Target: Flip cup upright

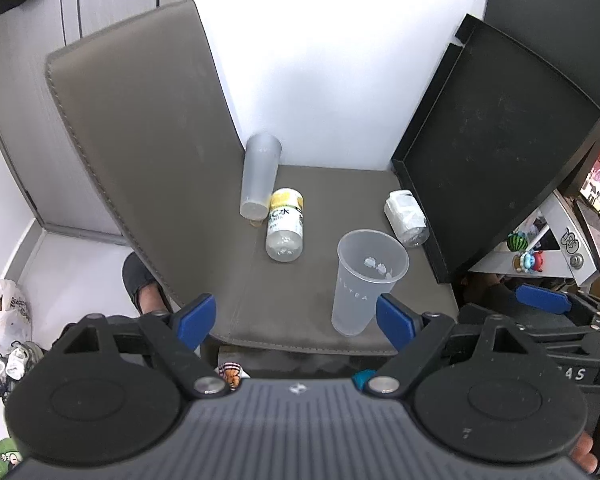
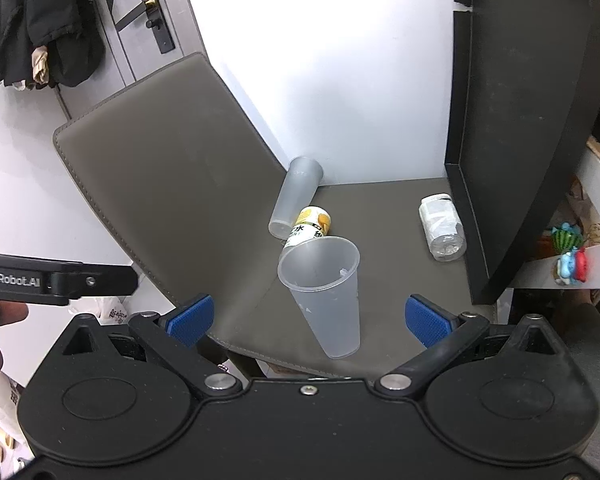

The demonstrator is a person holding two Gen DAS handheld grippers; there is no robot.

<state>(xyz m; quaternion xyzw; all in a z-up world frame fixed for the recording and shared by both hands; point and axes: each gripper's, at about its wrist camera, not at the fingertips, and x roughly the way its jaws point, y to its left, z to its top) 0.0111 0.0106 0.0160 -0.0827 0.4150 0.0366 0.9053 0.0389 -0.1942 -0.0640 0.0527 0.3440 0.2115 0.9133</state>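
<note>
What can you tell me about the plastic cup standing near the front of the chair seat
The upright cup is a tall, tapered tumbler of frosted translucent plastic, wide mouth up, narrow base on the grey chair seat near its front edge. Faint lettering runs across its side, and a few small clear bits lie inside. It stands free: both the left gripper and right gripper are open, neither touching it. The yellow-labelled bottle lies just behind it.

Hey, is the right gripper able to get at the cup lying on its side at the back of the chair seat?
Probably not straight on: the right gripper is open, but the upright cup and yellow bottle sit between it and the lying cup.
</note>
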